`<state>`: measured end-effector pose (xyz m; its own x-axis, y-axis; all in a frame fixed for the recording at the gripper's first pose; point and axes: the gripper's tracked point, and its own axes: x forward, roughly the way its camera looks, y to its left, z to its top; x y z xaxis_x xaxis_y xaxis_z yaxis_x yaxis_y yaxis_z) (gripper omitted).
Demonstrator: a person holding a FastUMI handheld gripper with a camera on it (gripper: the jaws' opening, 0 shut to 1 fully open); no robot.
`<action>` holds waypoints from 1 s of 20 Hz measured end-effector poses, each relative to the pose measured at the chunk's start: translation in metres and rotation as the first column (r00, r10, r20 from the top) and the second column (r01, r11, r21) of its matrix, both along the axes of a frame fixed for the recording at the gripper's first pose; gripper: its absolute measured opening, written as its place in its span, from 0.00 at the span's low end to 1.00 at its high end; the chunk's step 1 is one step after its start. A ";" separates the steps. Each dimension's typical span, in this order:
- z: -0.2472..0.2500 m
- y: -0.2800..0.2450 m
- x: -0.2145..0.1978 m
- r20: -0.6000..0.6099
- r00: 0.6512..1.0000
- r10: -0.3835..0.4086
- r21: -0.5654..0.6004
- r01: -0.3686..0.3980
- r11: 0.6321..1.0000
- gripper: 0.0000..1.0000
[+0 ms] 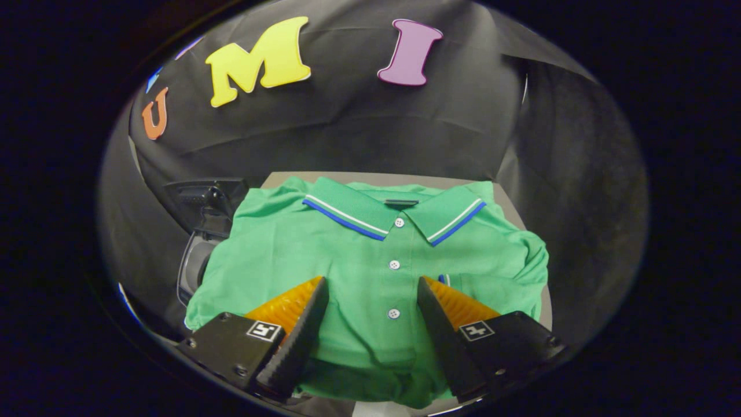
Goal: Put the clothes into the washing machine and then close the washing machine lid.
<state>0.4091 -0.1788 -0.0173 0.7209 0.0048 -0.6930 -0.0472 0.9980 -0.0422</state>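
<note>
Hovering spread apart, the tongs (371, 286) grip nothing; their two fingers (301, 324) stand wide on either side of the button placket of a folded green polo shirt with a blue-and-white striped collar (370, 272). The shirt lies flat on a pale grey counter (515, 211), its hem nearest the fingers and its collar pointing away, three white buttons running up the middle between the fingers. Just beside the shirt's left shoulder sits a dark washing machine with its lid raised (202, 231), partly hidden by the cloth. Beyond it all hangs the booth's black cloth wall (359, 127).
</note>
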 end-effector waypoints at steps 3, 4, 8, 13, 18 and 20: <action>0.002 -0.004 -0.001 0.021 1.000 -0.009 0.001 0.009 1.000 0.27; -0.001 0.000 -0.001 0.019 1.000 -0.009 -0.008 0.009 1.000 0.08; 0.002 0.004 -0.003 0.013 0.999 -0.043 0.030 0.042 0.999 0.06; 0.033 0.017 -0.011 0.049 0.998 -0.043 0.119 0.037 0.992 0.06; 0.083 0.036 -0.026 0.114 0.993 -0.019 0.203 -0.005 0.979 0.06; 0.099 0.049 -0.033 0.139 0.990 -0.004 0.233 -0.028 0.972 0.06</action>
<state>0.3765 -0.1302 0.0819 0.8079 0.1641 -0.5660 -0.0693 0.9802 0.1853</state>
